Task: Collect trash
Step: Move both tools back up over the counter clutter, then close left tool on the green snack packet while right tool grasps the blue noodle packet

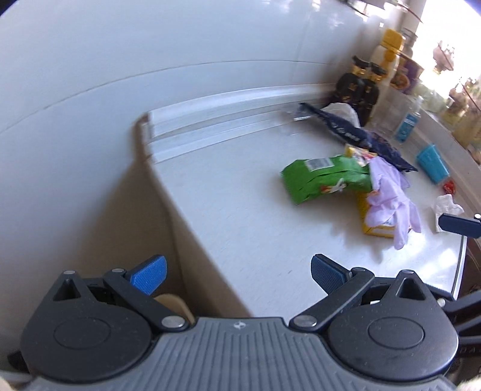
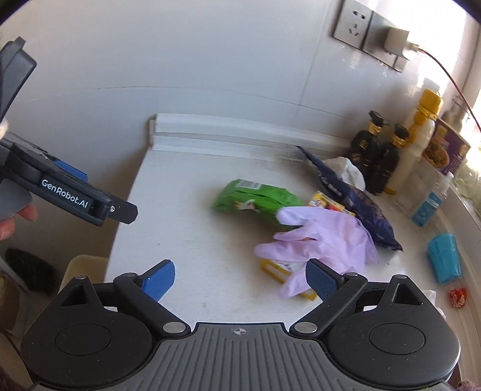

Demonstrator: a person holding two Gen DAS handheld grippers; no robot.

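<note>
Trash lies on the white counter: a green snack bag, a lilac glove draped over a yellow box, and a dark blue bag. My right gripper hovers open over the counter's near edge, and its right finger overlaps the glove in the view. Nothing sits between its pads. My left gripper is open and empty at the counter's left corner, short of the green snack bag and lilac glove. A crumpled tissue and a red wrapper lie further right.
Dark bottles, a yellow-capped bottle and a clear bottle line the back wall under a socket. A blue pack lies at the right. A beige container stands below the counter's left edge.
</note>
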